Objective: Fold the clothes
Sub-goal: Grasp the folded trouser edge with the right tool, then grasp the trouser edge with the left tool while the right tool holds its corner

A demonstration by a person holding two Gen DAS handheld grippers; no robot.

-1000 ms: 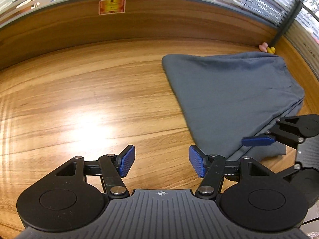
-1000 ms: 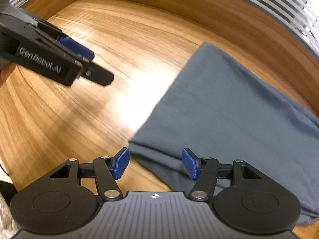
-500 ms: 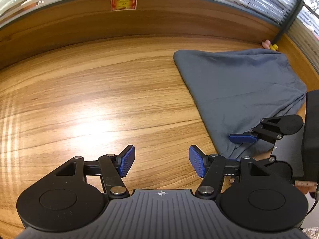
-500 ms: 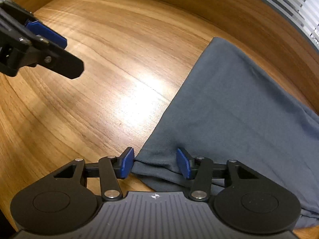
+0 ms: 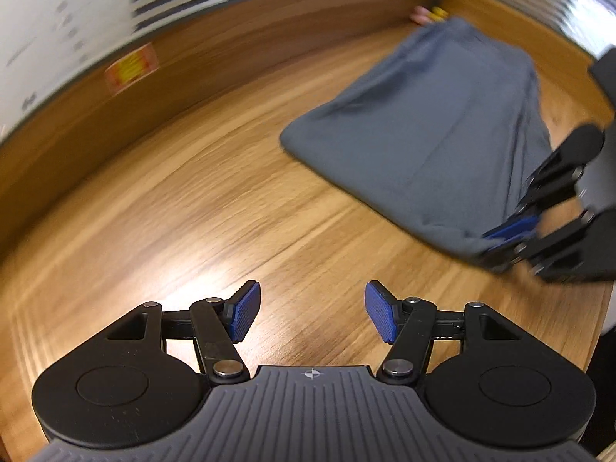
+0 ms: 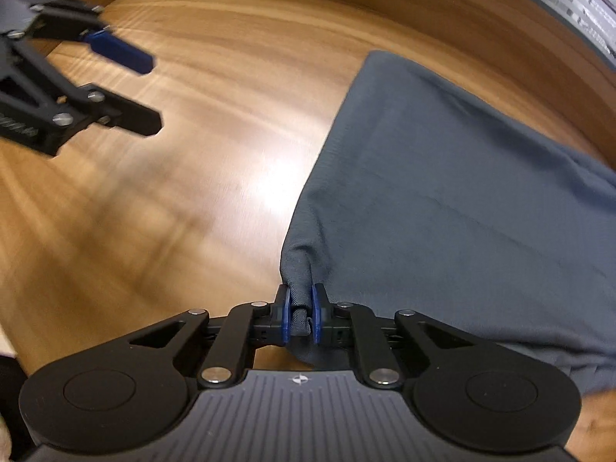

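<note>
Left wrist view: the left tool (image 5: 312,313) is hovering open, empty, over the counter (image 5: 192,238); the grey garment (image 5: 423,134) is lying far right.

Right wrist view: the right tool (image 6: 299,317), having just been closing, is pinching the garment's near-left corner (image 6: 298,269).

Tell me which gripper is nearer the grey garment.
Right. The right gripper has just closed its jaws on a corner of the grey garment. The left gripper is open over bare wooden table, apart from it.

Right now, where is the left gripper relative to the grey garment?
The left gripper hangs open over bare wooden table, apart from the grey garment, which lies to its upper right in the left wrist view, its near corner pinched by the right gripper.
</note>
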